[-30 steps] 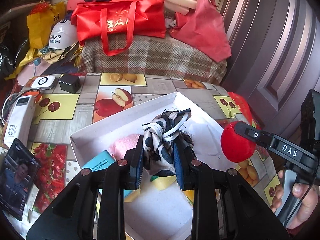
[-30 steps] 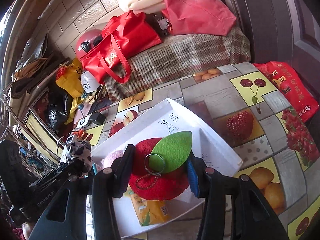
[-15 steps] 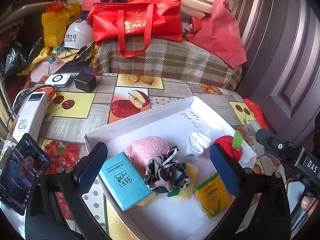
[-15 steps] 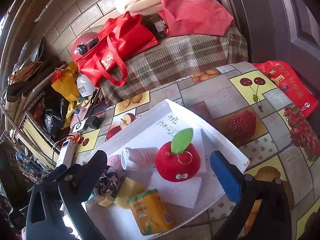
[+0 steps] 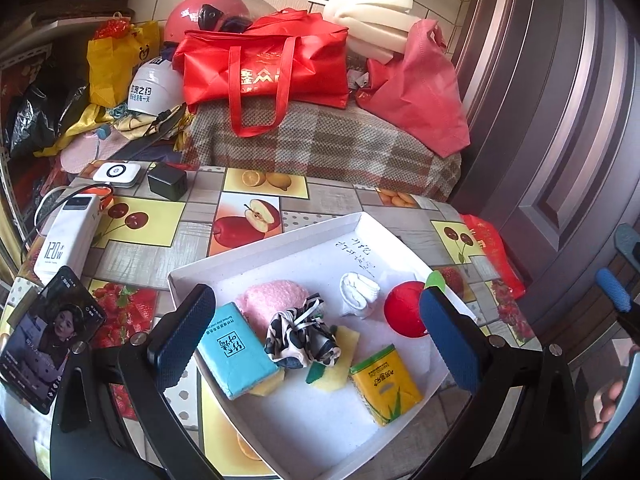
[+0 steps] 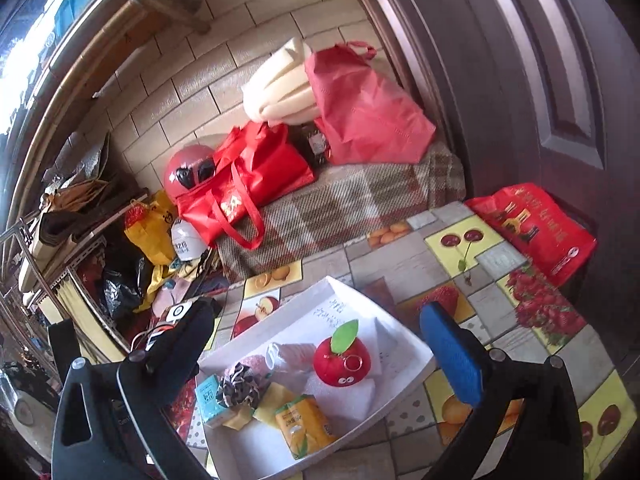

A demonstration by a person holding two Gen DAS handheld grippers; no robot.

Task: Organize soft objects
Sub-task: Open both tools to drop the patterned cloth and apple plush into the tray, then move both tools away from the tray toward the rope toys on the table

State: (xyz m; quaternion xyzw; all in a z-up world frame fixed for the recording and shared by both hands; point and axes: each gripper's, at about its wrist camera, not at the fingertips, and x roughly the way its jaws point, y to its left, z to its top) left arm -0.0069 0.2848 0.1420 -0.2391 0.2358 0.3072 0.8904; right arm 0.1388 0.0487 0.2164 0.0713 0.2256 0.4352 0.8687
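Both tongs (image 5: 316, 336) (image 6: 320, 354) gape empty above the tray (image 5: 280, 236) — phone (image 5: 48, 338) beside it.

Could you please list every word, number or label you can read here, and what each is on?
"120W": white power bank.
Chinese characters "农民之约", read with some doubt: white helmet.
Gold Chinese logo, not clearly legible: red tote bag.
Handwriting, unreadable: white tray.
Chinese print, too small: blue tissue pack, yellow tissue pack.

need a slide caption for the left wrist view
Left gripper open above white tray holding plush apple, patterned scrunchie, and blue tissue pack.
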